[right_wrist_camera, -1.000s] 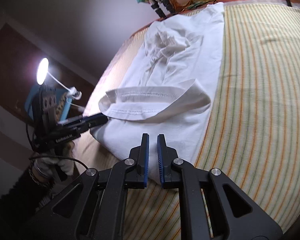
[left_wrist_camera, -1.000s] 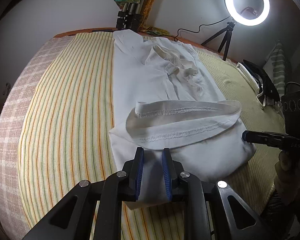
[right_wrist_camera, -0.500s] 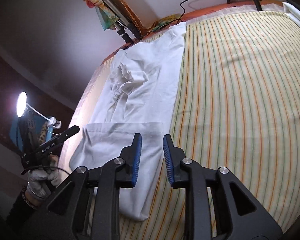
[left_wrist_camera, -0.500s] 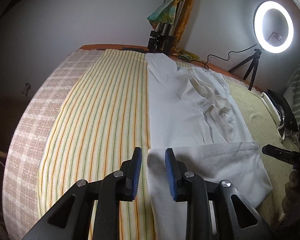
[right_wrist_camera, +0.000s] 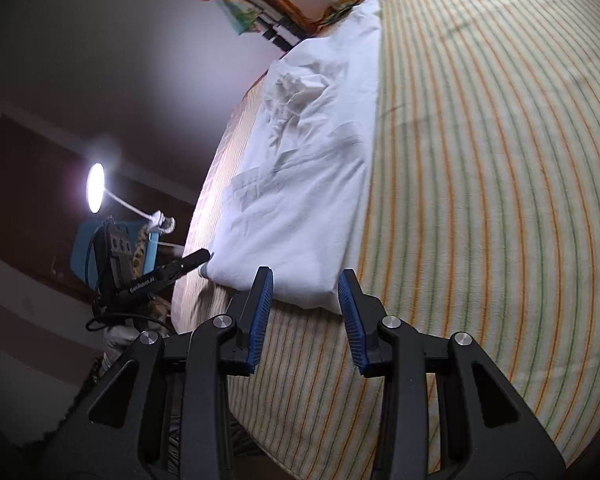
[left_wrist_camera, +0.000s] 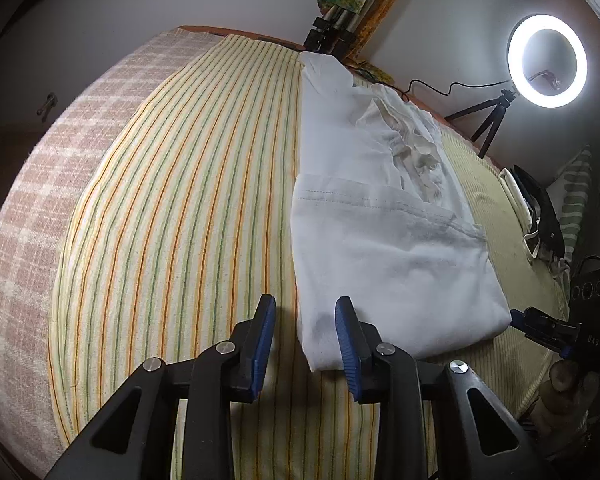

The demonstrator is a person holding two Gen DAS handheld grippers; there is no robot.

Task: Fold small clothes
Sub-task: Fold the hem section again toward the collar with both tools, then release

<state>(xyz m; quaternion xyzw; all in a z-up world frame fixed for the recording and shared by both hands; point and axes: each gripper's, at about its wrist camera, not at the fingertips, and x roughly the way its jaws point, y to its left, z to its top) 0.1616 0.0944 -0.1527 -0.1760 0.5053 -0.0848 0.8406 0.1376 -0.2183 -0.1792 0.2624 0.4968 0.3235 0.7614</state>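
The white garment (left_wrist_camera: 384, 240) lies on the striped bed (left_wrist_camera: 172, 216), its near half folded flat over the far half, which is wrinkled. Left tool (left_wrist_camera: 305, 340) and right tool (right_wrist_camera: 305, 314) both gape empty at its near edge

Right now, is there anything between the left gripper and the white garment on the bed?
Nothing visible stands in the way. The left gripper is open just before the near folded edge of the white garment, with only the striped bed cover beneath it. The right gripper is open too, at the same edge.
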